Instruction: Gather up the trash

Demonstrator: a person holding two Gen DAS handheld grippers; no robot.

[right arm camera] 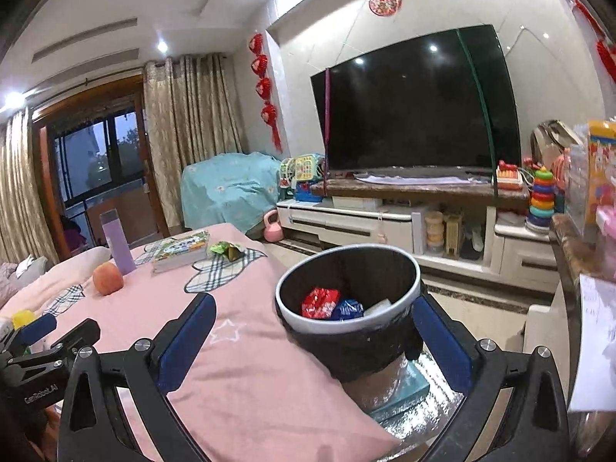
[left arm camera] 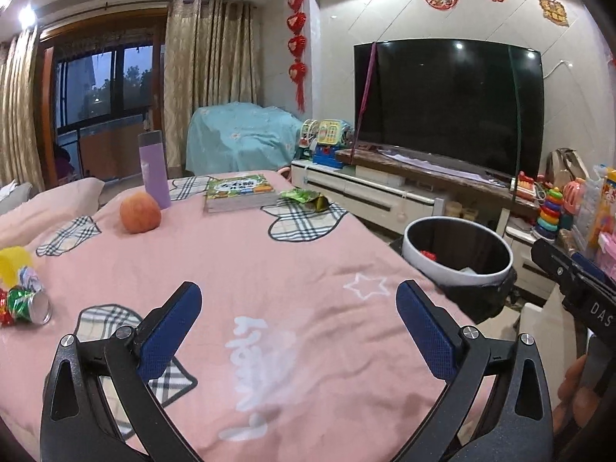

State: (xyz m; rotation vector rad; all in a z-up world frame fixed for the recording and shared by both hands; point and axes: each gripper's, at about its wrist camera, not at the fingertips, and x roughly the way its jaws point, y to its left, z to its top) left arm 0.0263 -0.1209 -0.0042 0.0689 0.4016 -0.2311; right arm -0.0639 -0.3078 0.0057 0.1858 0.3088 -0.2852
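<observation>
A round trash bin (left arm camera: 427, 268) with a black liner stands off the right edge of the pink-clothed table (left arm camera: 269, 261). In the right wrist view the bin (right arm camera: 308, 325) holds a red wrapper (right arm camera: 320, 302), a blue wrapper (right arm camera: 347, 310) and a white scrap. My right gripper (right arm camera: 312, 302) is open, its wide jaws framing the bin and holding nothing. My left gripper (left arm camera: 300, 288) is open and empty above the cloth. A crushed can (left arm camera: 29, 300) lies at the table's left edge. A green wrapper (left arm camera: 306, 197) lies at the far end beside a book (left arm camera: 238, 192).
A peach (left arm camera: 139, 213), a purple bottle (left arm camera: 154, 169) and a yellow object (left arm camera: 13, 265) stand on the table. Beyond it are a TV (left arm camera: 446, 107) on a white cabinet, toys at the right, and a covered chair (left arm camera: 238, 138). The right gripper's body (left arm camera: 577, 288) shows at the right edge.
</observation>
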